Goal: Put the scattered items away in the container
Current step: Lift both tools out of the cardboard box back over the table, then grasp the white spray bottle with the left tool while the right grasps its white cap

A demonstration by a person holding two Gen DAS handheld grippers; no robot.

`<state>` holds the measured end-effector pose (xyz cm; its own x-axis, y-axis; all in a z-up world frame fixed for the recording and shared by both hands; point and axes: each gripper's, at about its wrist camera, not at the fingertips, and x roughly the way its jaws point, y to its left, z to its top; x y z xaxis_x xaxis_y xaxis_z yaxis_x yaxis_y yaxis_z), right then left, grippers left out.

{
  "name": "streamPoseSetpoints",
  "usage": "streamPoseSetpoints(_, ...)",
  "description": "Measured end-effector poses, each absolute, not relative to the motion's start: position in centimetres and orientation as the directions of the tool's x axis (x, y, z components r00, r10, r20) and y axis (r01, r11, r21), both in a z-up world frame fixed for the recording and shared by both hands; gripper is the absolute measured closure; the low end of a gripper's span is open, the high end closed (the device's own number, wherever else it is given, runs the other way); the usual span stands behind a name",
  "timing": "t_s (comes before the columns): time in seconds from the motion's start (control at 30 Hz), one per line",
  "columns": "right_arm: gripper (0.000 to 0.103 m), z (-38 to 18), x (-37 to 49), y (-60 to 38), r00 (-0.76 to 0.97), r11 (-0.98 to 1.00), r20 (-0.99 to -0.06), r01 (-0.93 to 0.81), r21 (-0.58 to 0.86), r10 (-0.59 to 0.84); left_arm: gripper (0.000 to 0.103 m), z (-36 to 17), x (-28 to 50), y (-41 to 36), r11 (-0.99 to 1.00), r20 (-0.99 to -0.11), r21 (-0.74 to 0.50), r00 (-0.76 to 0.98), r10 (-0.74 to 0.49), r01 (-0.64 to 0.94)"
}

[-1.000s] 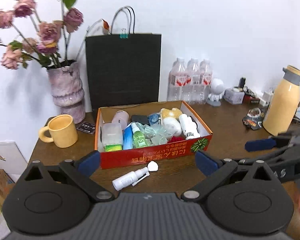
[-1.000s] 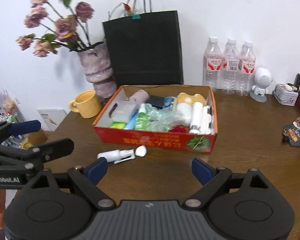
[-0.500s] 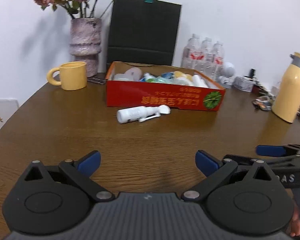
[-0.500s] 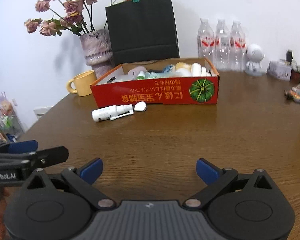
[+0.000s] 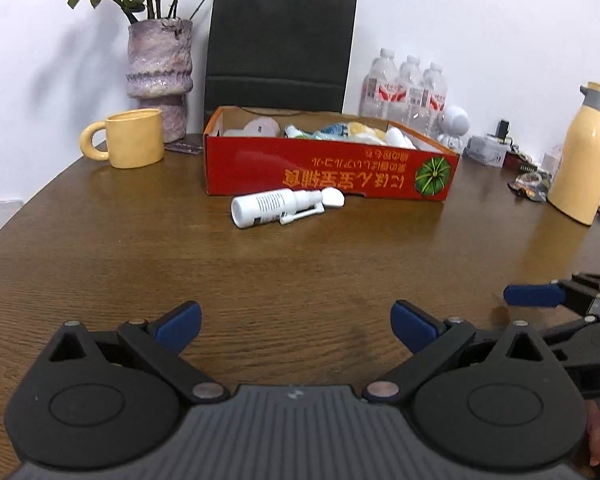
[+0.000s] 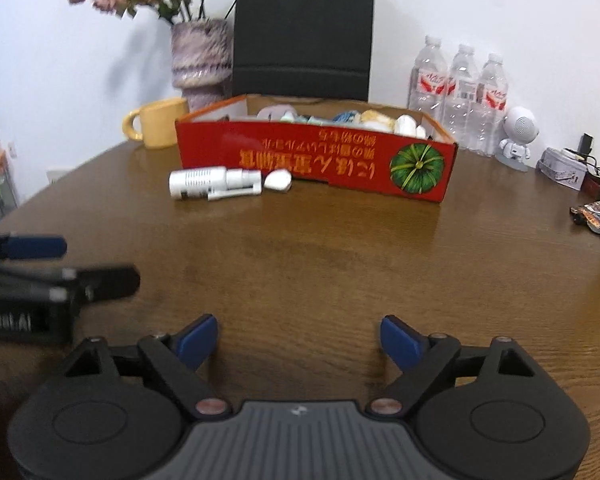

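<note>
We see a white spray bottle (image 5: 274, 207) lying on its side on the brown wooden table (image 5: 300, 264), its loose white cap (image 5: 333, 197) just beside the nozzle. Both lie close against the front wall of a red cardboard box (image 5: 328, 174), which holds assorted toiletries. From left to right behind them stand a yellow mug (image 5: 134, 138), a purple vase (image 5: 160, 76) of dried roses, a black paper bag (image 5: 280, 40), three water bottles (image 5: 406, 88) and a yellow thermos (image 5: 586, 152). Our left claw (image 5: 296, 322) and right claw (image 6: 298, 340) both hover low over bare table, spread wide and holding nothing. Nothing lies between them and the bottle.
</note>
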<state>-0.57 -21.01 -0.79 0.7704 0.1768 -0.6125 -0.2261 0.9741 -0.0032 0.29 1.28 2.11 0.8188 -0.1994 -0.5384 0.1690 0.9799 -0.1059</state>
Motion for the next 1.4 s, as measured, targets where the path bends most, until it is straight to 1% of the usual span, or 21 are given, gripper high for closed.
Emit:
streamPoseSetpoints(0.07, 0.014, -0.7, -0.4, -21.2, 0.766, 0.970, -0.609, -0.244, 0.021, 0.206, 0.000, 1.9, 0.4, 1.4, 0.980, -0.538, -0.109, 0.819, -0.201, 0.169)
streamPoseSetpoints(0.2, 0.013, -0.8, 0.4, -21.2, 0.759, 0.970, -0.615, -0.242, 0.037, 0.213, 0.000, 1.3, 0.6, 1.6, 0.979, -0.536, -0.115, 0.819, -0.204, 0.169)
streamPoseSetpoints(0.3, 0.010, -0.9, 0.9, -21.1, 0.754, 0.969, -0.618, -0.243, 0.049, 0.221, 0.000, 1.2, 0.9, 1.8, 0.979, -0.547, -0.124, 0.812, -0.202, 0.160)
streamPoseSetpoints(0.5, 0.003, -1.1, 1.0, -20.5, 0.747, 0.969, -0.633, -0.247, 0.022, 0.204, 0.000, 1.0, 1.3, 1.9, 0.982, -0.572, -0.128, 0.799, -0.186, 0.137)
streamPoseSetpoints(0.93, 0.000, -1.1, 1.4, -20.4, 0.749, 0.976, -0.637, -0.218, 0.020, 0.181, 0.000, 0.7, 1.8, 2.5, 0.983, -0.594, -0.155, 0.786, -0.171, 0.096)
streamPoseSetpoints(1.07, 0.000, -1.1, 1.4, -20.4, 0.750, 0.978, -0.637, -0.209, 0.022, 0.175, 0.000, 0.8, 1.8, 2.4, 0.984, -0.588, -0.151, 0.791, -0.168, 0.097)
streamPoseSetpoints(1.13, 0.000, -1.1, 1.4, -20.6, 0.752, 0.979, -0.636, -0.203, 0.028, 0.174, 0.000, 1.1, 1.7, 2.3, 0.983, -0.571, -0.144, 0.802, -0.178, 0.116)
streamPoseSetpoints(1.23, 0.000, -1.0, 1.5, -21.1, 0.757, 0.980, -0.627, -0.188, 0.061, 0.185, 0.000, 2.7, 2.0, 1.8, 0.983, -0.525, -0.096, 0.830, -0.185, 0.158)
streamPoseSetpoints(1.33, 0.001, -0.8, 1.4, -22.2, 0.768, 0.980, -0.609, -0.159, 0.118, 0.198, 0.000, 4.1, 3.2, 1.2, 0.973, -0.475, -0.009, 0.855, -0.208, 0.231)
streamPoseSetpoints(1.4, 0.001, -0.8, 1.3, -23.1, 0.777, 0.977, -0.594, -0.137, 0.164, 0.208, 0.000, 4.4, 5.5, 0.6, 0.959, -0.497, 0.070, 0.843, -0.206, 0.276)
